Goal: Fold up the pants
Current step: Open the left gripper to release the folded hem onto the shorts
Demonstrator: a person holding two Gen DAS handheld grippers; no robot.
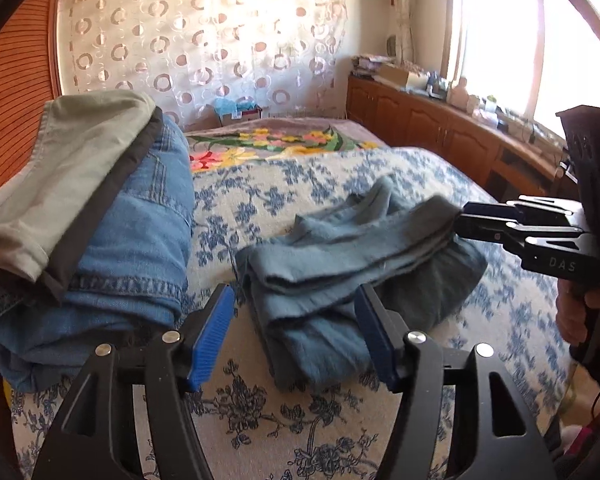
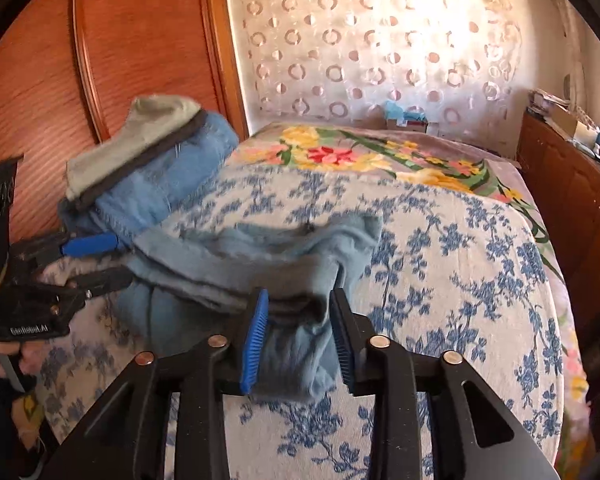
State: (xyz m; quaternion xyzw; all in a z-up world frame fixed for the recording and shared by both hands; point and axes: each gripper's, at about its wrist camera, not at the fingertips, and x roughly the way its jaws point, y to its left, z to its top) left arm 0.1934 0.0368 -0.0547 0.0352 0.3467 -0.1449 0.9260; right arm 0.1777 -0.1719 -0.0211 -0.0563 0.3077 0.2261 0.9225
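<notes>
Letting go cleanly is the step in hand, by my reading: the teal pants (image 1: 340,264) lie folded into a thick bundle on the bed (image 1: 480,184), just beside a stack of folded clothes (image 1: 112,216) with denim under a grey piece. The left gripper (image 1: 296,332) has its fingers spread, the pants' near end between them but neither pad pressing on it. The right gripper (image 2: 298,340) straddles the pants' other end, fingers (image 2: 256,336) partly apart; the cloth fills the gap and seems no longer pinched, though the blur leaves that unsure. To finish well, I would widen both pairs fully, then draw each straight back from the pants so no ribbed pad drags a layer loose.
</notes>
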